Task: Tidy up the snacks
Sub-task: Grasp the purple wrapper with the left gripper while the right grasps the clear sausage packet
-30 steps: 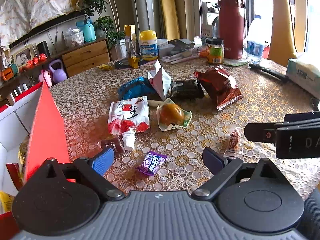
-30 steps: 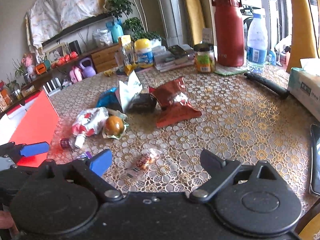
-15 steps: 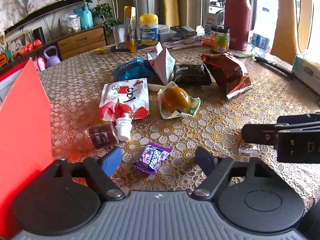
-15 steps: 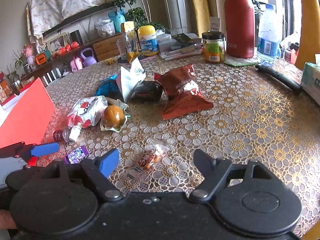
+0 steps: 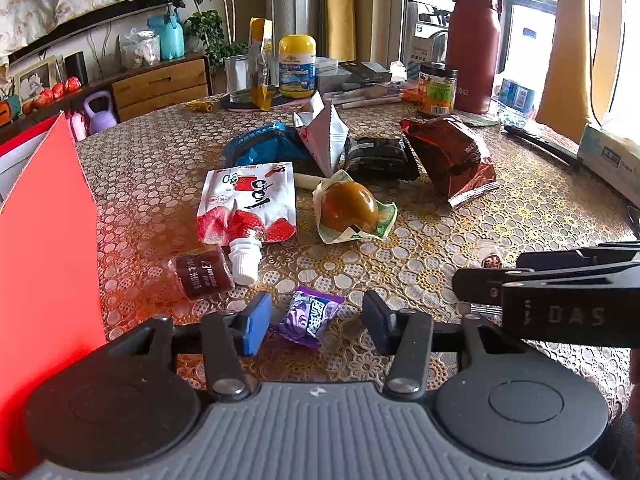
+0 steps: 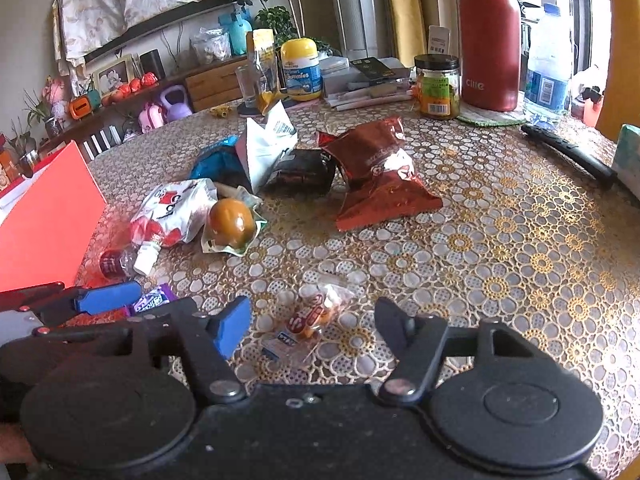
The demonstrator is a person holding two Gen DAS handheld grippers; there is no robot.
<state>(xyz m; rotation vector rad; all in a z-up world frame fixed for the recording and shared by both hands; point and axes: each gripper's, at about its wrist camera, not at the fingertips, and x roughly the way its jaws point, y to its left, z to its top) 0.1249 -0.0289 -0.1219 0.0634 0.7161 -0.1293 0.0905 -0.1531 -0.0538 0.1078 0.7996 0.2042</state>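
Closing on two separate sweets, each gripper has its own target lying between its jaws on the table (image 5: 540, 208), so the alignment of wrapper to jaw gap governs the coming pinch. The left gripper (image 5: 316, 318) straddles the purple candy (image 5: 310, 316), whose long axis runs roughly along the pointing direction; its blue pad sits just beside the wrapper's near-left edge, the dark pad still apart, jaws closing with no contact visible. The right gripper (image 6: 310, 322) brackets the clear-wrapped orange snack (image 6: 310, 318), lying diagonally across the gap, jaws closing, pads not yet touching. Each hand is nearest its own item. The red box (image 5: 44, 240) stands left of both, judged the destination
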